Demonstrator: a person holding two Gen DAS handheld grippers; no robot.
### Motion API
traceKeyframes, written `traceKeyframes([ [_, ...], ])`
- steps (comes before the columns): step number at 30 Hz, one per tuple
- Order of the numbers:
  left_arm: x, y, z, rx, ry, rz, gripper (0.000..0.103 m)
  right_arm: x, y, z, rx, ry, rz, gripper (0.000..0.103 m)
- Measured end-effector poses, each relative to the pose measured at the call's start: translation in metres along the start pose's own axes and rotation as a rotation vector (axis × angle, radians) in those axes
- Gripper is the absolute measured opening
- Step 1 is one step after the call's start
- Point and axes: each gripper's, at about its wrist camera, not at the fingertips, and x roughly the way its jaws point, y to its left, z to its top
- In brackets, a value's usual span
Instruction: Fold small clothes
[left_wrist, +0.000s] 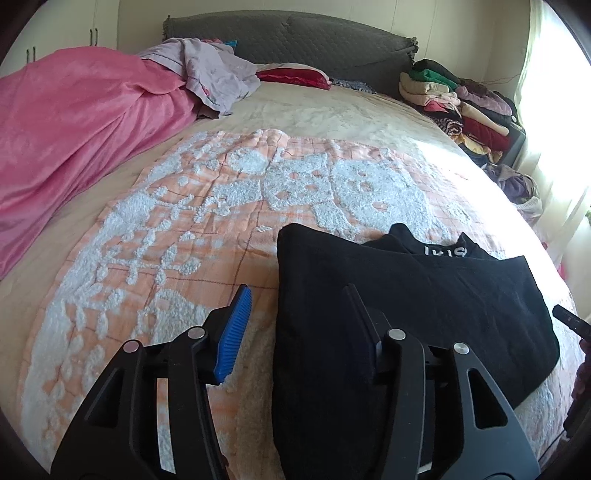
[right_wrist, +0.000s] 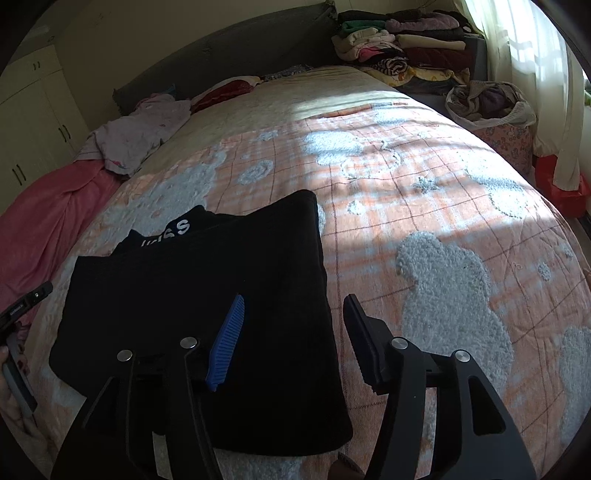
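Observation:
A black garment (left_wrist: 424, 295) with white lettering lies folded on the orange-and-white bedspread (left_wrist: 184, 229). My left gripper (left_wrist: 295, 291) hangs open above its left edge, the blue pad over the bedspread and the black finger over the cloth, gripping nothing. In the right wrist view the same black garment (right_wrist: 207, 295) lies at lower left. My right gripper (right_wrist: 293, 301) stands open over the garment's right edge, nothing pinched between its fingers. The other gripper's tip (right_wrist: 26, 304) shows at the left rim.
A pink blanket (left_wrist: 74, 140) and a lilac garment (left_wrist: 218, 74) lie at the bed's far left. A stack of folded clothes (left_wrist: 465, 107) sits at the far right by the grey headboard (left_wrist: 295, 40). A basket of laundry (right_wrist: 491, 107) stands beside the bed near the curtain.

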Motion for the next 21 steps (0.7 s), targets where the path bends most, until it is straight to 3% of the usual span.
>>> traceKeyframes([
  [4, -0.011, -0.019, -0.013, 0.034, 0.006, -0.045, 0.054, -0.005, 0.011, -0.017, -0.029, 0.022, 0.017, 0.060],
  [8, -0.011, -0.041, -0.034, 0.115, 0.034, -0.044, 0.057, -0.005, 0.016, -0.027, -0.053, 0.032, -0.026, 0.063],
  [14, -0.011, -0.063, -0.060, 0.200, 0.062, -0.079, 0.068, 0.000, -0.004, -0.031, 0.022, 0.054, -0.013, 0.062],
  [15, -0.010, -0.066, -0.064, 0.205, 0.073, -0.085, 0.068, 0.001, -0.005, -0.033, 0.025, 0.063, 0.005, 0.036],
  [16, -0.007, -0.068, -0.068, 0.210, 0.089, -0.085, 0.068, 0.000, -0.006, -0.035, 0.023, 0.063, 0.014, 0.023],
  [18, -0.002, -0.073, -0.076, 0.228, 0.115, -0.069, 0.069, -0.006, -0.008, -0.038, 0.032, 0.040, 0.022, 0.016],
  [21, 0.001, -0.078, -0.081, 0.256, 0.123, -0.047, 0.071, -0.007, -0.014, -0.045, 0.053, 0.027, 0.007, 0.016],
])
